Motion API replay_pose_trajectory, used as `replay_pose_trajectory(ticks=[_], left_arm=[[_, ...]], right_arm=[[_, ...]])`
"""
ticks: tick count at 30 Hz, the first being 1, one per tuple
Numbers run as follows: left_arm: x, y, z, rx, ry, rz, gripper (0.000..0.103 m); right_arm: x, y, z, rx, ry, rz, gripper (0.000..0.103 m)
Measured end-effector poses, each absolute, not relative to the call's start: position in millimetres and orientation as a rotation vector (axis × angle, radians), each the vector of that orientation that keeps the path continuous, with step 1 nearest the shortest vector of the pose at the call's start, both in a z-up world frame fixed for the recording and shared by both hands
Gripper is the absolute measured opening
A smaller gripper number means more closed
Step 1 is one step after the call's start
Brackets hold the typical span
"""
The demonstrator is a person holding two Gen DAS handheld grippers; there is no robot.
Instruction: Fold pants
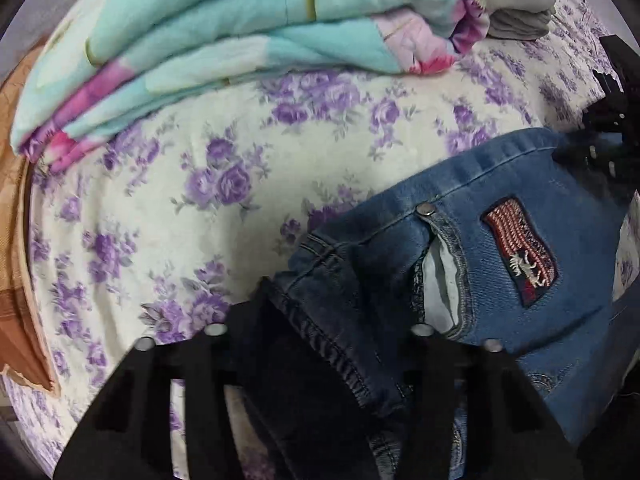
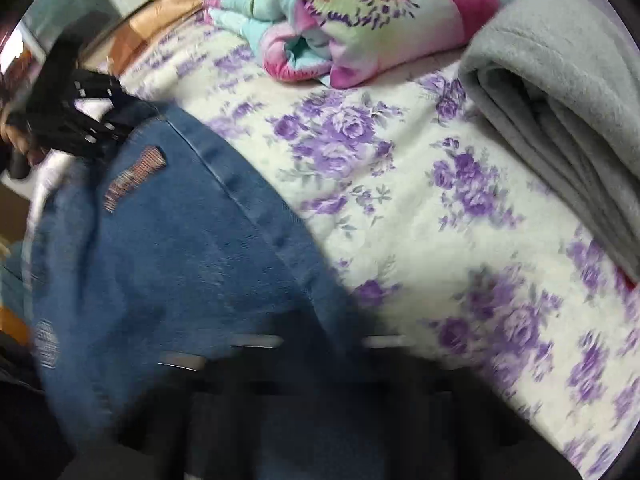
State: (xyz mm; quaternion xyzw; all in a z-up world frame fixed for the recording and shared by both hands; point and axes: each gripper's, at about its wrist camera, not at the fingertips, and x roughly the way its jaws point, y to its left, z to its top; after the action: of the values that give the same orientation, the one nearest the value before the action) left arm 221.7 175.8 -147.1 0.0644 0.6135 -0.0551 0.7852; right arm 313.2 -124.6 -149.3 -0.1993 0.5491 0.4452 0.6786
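Observation:
Blue denim pants (image 1: 500,208) with a flag patch (image 1: 520,252) lie on a bed with a purple-flowered sheet (image 1: 192,200). My left gripper (image 1: 320,344) is shut on a dark bunched fold of the pants near the waistband. In the blurred right wrist view the pants (image 2: 192,248) fill the lower left. My right gripper (image 2: 320,364) is at the bottom with denim between its fingers, and looks shut on it. The left gripper also shows in the right wrist view (image 2: 80,120) at the pants' far end, and the right gripper in the left wrist view (image 1: 612,120).
A folded teal and pink quilt (image 1: 240,40) lies at the back of the bed. A folded grey blanket (image 2: 560,100) lies at the right. A brown bed edge (image 1: 16,260) runs along the left.

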Motion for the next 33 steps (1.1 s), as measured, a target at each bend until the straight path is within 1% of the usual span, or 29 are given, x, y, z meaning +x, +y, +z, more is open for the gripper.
replay_pose_trajectory(ticks=[2, 4, 7, 8, 10, 13, 16, 18, 22, 24, 26, 27, 28, 29, 30, 33], left_arm=[[217.7, 179.4, -132.8, 0.101, 1.297, -0.121, 0.033], [211.6, 181.7, -116.9, 0.078, 1.265, -0.126, 0.032], [190.1, 182.4, -79.6, 0.046, 1.194, -0.143, 0.031], [176.0, 178.1, -61.5, 0.056, 1.157, -0.155, 0.031], [145.3, 168.2, -34.6, 0.088, 1.097, -0.175, 0.031], [98.2, 157.4, -17.4, 0.130, 1.057, -0.190, 0.032], [59.6, 150.5, -19.5, 0.121, 1.069, -0.184, 0.033], [35.9, 148.7, -35.2, 0.116, 1.100, -0.173, 0.035], [2.2, 144.7, -75.7, 0.076, 1.174, -0.146, 0.037], [-11.5, 147.8, -95.0, 0.013, 1.203, -0.127, 0.043], [-24.2, 147.1, -104.8, -0.011, 1.213, -0.097, 0.047], [-30.4, 145.5, -104.5, -0.004, 1.210, -0.085, 0.054], [-35.1, 145.4, -102.2, -0.010, 1.209, -0.088, 0.059], [-42.3, 146.5, -98.7, -0.032, 1.210, -0.108, 0.068], [-48.1, 148.5, -94.9, -0.045, 1.209, -0.117, 0.072], [-66.6, 157.6, -76.5, -0.059, 1.184, -0.115, 0.074]], right_arm=[[313.5, -134.8, -137.3, -0.393, 1.225, 1.016, 0.006], [312.7, -148.1, -123.9, -0.312, 1.233, 1.032, 0.006], [294.9, -171.4, -91.1, -0.254, 1.194, 1.073, 0.006], [281.0, -183.3, -72.5, -0.244, 1.172, 1.096, 0.006], [258.7, -190.4, -52.4, -0.229, 1.152, 1.136, 0.006], [199.3, -198.9, -32.6, -0.237, 1.158, 1.200, 0.006], [149.9, -195.6, -46.1, -0.201, 1.231, 1.233, 0.007], [122.2, -193.2, -65.5, -0.168, 1.295, 1.231, 0.007], [75.5, -184.4, -119.6, -0.157, 1.391, 1.161, 0.009], [70.7, -179.0, -140.8, -0.132, 1.426, 1.107, 0.011], [63.6, -177.6, -153.5, -0.133, 1.457, 1.041, 0.020], [60.7, -175.7, -152.1, -0.142, 1.457, 1.042, 0.036], [55.0, -172.2, -144.8, -0.162, 1.442, 1.065, 0.055], [50.4, -169.0, -139.6, -0.179, 1.433, 1.081, 0.064], [45.6, -168.3, -132.5, -0.200, 1.424, 1.089, 0.071], [41.9, -177.8, -112.5, -0.199, 1.384, 1.086, 0.071]])
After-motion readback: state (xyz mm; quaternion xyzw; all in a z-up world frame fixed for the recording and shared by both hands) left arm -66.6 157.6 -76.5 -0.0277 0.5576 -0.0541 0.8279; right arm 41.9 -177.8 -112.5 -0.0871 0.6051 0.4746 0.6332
